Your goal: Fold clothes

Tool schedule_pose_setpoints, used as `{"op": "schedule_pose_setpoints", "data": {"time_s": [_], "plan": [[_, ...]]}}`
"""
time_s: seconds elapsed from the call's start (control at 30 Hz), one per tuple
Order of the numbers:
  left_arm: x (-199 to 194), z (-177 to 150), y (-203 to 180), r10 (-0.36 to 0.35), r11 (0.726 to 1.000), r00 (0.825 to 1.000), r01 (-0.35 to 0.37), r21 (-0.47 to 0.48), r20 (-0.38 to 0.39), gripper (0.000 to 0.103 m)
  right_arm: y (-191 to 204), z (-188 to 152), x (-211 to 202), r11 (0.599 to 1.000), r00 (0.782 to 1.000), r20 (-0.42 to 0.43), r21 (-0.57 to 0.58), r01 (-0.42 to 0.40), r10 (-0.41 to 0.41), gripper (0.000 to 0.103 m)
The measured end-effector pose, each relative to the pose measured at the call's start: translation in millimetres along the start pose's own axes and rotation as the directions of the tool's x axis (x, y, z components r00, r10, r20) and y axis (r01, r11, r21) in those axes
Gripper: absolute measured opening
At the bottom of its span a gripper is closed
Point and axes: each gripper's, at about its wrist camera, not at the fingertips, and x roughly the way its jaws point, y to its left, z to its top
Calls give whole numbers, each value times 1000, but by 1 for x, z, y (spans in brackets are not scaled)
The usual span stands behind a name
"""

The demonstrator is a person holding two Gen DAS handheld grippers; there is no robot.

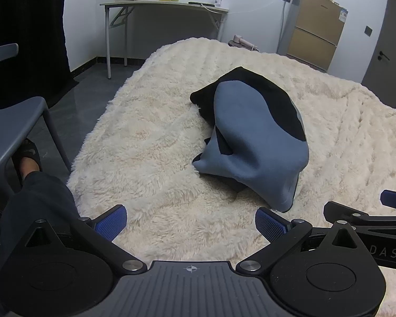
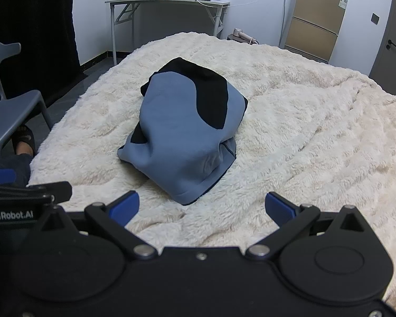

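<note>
A blue-grey and black garment (image 1: 253,140) (image 2: 184,129) lies bunched in a mound on a fluffy cream blanket (image 1: 155,142) (image 2: 303,132) that covers the bed. My left gripper (image 1: 190,220) hovers open over the blanket's near edge, to the left of the garment's near corner, with nothing between its blue pads (image 1: 111,222). My right gripper (image 2: 202,207) is open too, just short of the garment's near tip, and its blue pads (image 2: 279,208) hold nothing. Each gripper shows at the edge of the other's view.
A grey plastic chair (image 1: 15,126) (image 2: 13,116) stands left of the bed, with a person's leg and sandalled foot (image 1: 26,158) beside it. Beyond the bed are a folding table (image 1: 161,8) (image 2: 166,2), a brown cabinet (image 1: 316,29) (image 2: 316,18), a door (image 2: 393,39) and a black curtain (image 1: 26,26).
</note>
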Motion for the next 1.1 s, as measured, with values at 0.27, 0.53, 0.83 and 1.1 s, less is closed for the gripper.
{"op": "schedule_pose_setpoints", "data": {"time_s": [0.27,0.53,0.83,1.1], "plan": [[0,1,1,5,1000,1000,-5,-2,-1,103,1,2,-1,1000,1000,1,5,-2,2,103],[1,1,4,9,1000,1000,-9,-12,4,103,3,3,0,1000,1000,2,5,-4,4,103],[-1,0,5,13,1000,1000,-13,-10,13,103,1,4,-3,1000,1000,0,9,-3,3,103],[0,0,8,5,1000,1000,-4,-20,15,103,2,7,-6,1000,1000,-9,1,16,-16,103]]}}
